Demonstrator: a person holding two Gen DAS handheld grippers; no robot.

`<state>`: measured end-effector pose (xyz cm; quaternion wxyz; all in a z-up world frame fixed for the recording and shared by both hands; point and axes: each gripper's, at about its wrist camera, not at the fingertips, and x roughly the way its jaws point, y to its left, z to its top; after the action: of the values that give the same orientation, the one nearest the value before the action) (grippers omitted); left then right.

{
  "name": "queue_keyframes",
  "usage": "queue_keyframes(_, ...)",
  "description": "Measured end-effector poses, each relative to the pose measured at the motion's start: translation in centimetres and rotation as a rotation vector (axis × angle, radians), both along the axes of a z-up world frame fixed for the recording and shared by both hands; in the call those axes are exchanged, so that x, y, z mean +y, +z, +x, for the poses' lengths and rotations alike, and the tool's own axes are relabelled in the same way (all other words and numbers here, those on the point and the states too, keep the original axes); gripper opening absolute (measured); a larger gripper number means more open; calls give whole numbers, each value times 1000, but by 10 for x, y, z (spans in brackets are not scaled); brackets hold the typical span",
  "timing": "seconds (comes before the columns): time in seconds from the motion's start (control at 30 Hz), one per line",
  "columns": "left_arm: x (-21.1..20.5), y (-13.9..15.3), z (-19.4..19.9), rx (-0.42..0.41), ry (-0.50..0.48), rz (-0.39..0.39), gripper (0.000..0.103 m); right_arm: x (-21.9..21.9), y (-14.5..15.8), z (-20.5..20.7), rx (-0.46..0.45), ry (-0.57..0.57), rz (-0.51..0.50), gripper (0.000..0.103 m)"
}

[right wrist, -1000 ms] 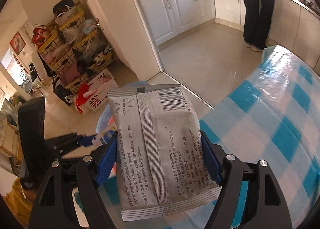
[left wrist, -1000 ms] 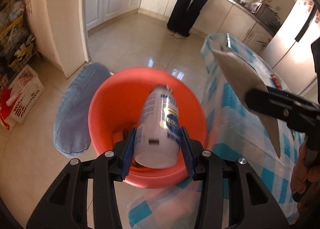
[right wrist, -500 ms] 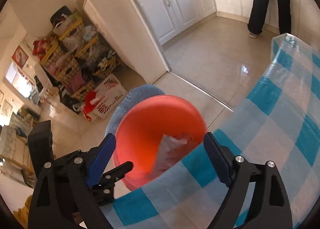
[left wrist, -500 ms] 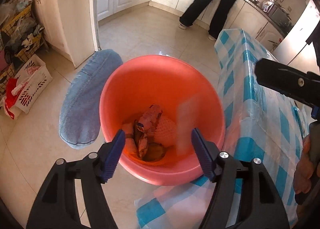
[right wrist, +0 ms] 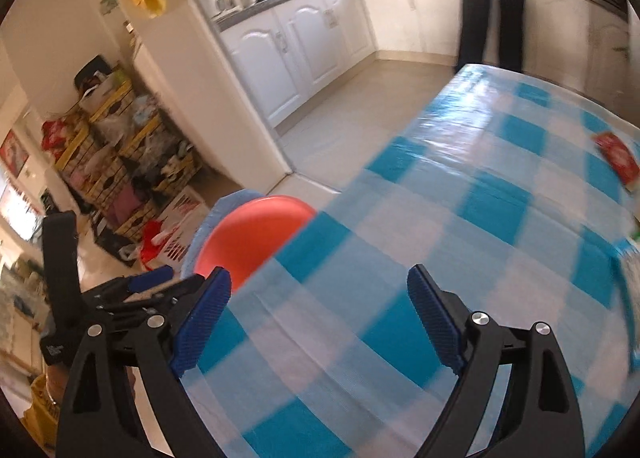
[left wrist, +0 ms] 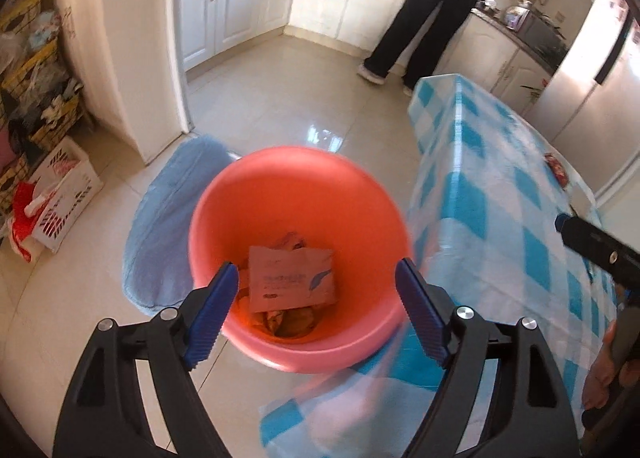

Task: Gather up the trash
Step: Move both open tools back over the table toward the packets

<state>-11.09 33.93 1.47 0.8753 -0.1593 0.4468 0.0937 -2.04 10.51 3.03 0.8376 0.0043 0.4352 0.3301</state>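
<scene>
Both grippers, left opening, right apparently empty, near bucket.

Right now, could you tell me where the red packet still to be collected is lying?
In the right wrist view the red packet lies on the checked tablecloth near the right edge, far from the orange bin.

Open mouth on the orange bin, nothing across it; flat packet and scraps low at the bottom, much free depth above. Hemmed on the right by the desk edge and its hanging checked cloth, on the left by a blue mat flat on the floor. Wide bare checked surface ahead over the desk; only a red wrapper far right. Clear tiled floor beyond; person standing at the far cabinets.
</scene>
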Motion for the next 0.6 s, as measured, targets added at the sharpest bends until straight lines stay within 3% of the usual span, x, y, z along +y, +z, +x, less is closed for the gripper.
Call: queue_keyframes(0.6,-118,24,24,-17,-253,36,83,-148,-1,-31,-26,-281,31,90)
